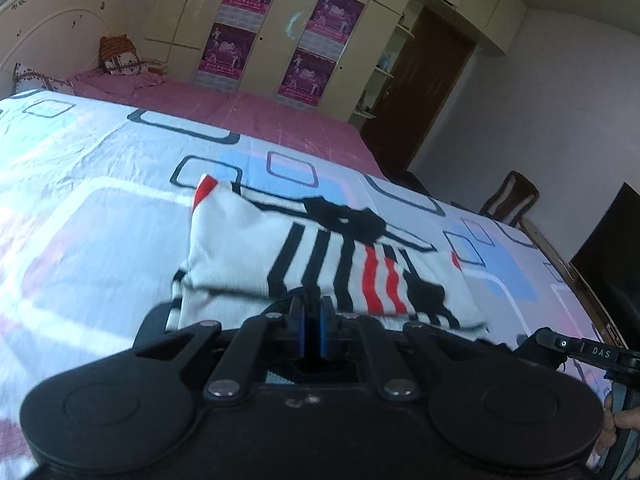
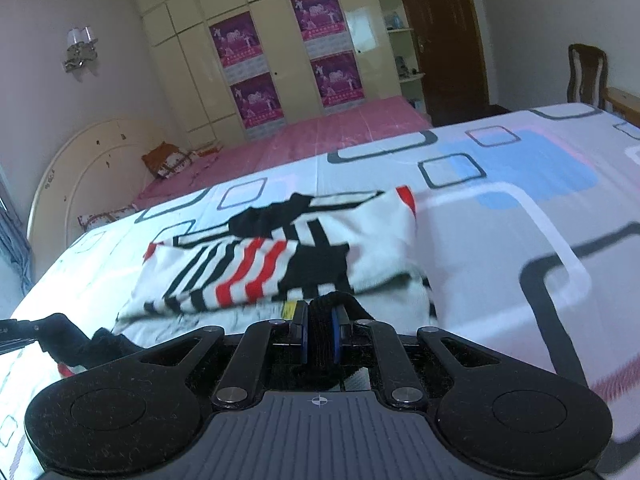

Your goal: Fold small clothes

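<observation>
Garment (image 1: 320, 256): small white top with black and red stripes, folded over on itself, lying on the bed (image 1: 100, 208) just ahead of both tools
Left hand-held gripper (image 1: 311, 312): jaws clenched, blue pads nearly together; the garment's near edge sits right at the tips, and whether cloth is pinched I cannot tell
Right hand-held gripper (image 2: 320, 316): jaws clamped on a dark edge of the garment, black fabric showing between the blue pads
Relative position: folded part lies beyond the fingertips in both views, lower layer spreading toward each tool
Bed: sheet with pale squares, pink cover (image 2: 320, 132) behind
Background: wardrobe (image 2: 280, 40) with purple posters, dark door (image 1: 420, 92), chair (image 2: 586, 76)
</observation>
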Motion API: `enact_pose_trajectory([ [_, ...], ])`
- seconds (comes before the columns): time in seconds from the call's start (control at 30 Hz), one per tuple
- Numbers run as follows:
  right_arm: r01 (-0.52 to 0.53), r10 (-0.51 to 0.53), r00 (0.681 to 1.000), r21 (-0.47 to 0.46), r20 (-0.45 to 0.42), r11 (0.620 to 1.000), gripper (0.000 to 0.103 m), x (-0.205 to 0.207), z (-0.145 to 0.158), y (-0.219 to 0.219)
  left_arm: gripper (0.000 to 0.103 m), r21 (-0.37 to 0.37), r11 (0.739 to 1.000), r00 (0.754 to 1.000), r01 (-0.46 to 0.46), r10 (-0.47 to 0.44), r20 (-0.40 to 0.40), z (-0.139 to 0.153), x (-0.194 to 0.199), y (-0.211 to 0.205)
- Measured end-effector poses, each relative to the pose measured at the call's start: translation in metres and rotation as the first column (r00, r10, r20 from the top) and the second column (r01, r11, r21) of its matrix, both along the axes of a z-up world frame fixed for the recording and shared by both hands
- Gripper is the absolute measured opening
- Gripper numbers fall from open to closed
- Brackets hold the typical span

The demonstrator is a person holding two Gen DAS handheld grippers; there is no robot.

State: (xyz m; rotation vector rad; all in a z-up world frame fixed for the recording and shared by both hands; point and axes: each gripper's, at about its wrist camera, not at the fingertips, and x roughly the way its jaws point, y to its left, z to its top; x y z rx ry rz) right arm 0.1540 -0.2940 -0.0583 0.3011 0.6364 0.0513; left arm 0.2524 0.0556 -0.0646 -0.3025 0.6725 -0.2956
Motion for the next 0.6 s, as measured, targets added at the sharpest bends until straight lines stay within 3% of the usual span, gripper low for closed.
enact_pose_trajectory([
  [0.6,0.040,-0.040,0.999,0.056,0.006,0.998,0.010,0.158,-0.013,-0.041,0.007,0.075,0.994,0.996,-0.074,0.070,0.056,0.001,0.136,-0.024],
])
